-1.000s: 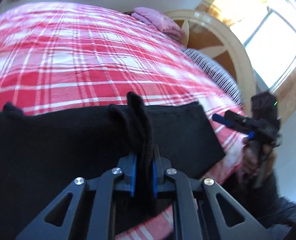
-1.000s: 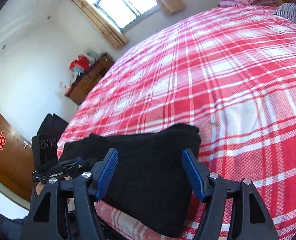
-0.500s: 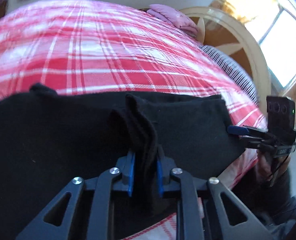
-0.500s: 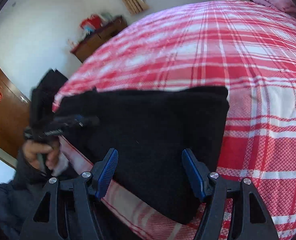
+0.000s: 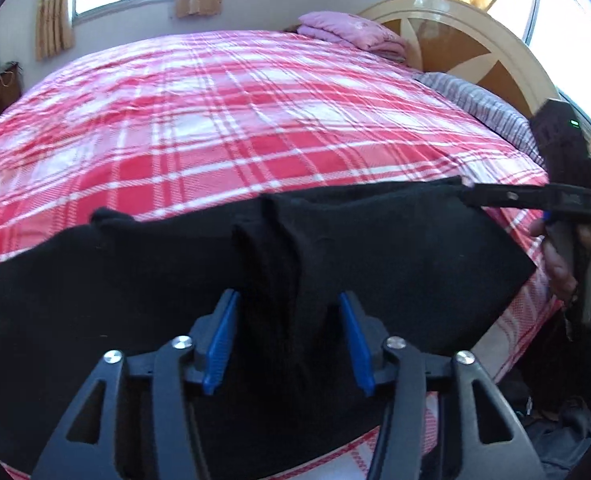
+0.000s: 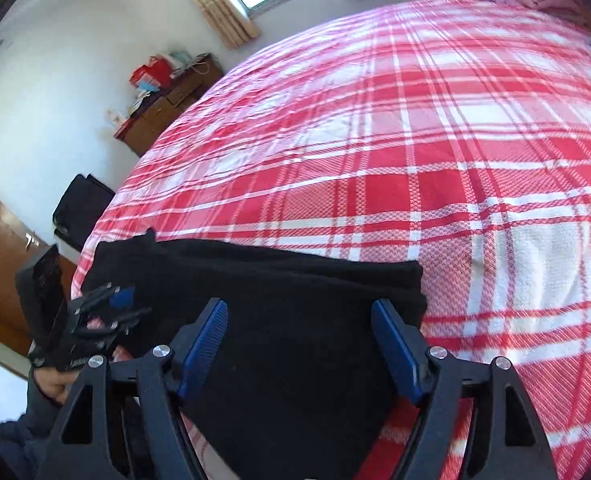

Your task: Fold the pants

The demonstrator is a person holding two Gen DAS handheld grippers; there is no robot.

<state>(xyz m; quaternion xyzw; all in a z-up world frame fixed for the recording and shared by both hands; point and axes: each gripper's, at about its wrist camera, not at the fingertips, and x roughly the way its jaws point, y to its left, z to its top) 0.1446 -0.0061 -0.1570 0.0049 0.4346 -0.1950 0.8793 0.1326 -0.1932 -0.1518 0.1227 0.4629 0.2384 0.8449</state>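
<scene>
1. Left claw [image 5: 287,344] is standing about half open, its jaws having just been opening; a raised ridge of the black pants [image 5: 375,248] is still sitting between the blue pads [image 5: 219,344] without being pressed.
2. Right claw [image 6: 299,344] is hanging wide open just over the near right corner of the pants [image 6: 295,280], its jaws having just been widening a little, gripping nothing.
3. Pants are lying folded along the near edge of the bed [image 5: 235,120], directly ahead of and beneath both claws.
4. Risk, as I judge it: the pinched ridge may be clinging to a pad as the left claw is pulling away, dragging the fold open; the near hem is overhanging the bed's edge and could be sliding off.
5. Left view is showing the ridge, the headboard [image 5: 475,52] and the other claw [image 5: 495,196] reaching the far right corner of the cloth.
6. Right view is showing instead the flat stacked layers, a dresser [image 6: 167,108] and the other claw [image 6: 111,312] at the cloth's left end.
</scene>
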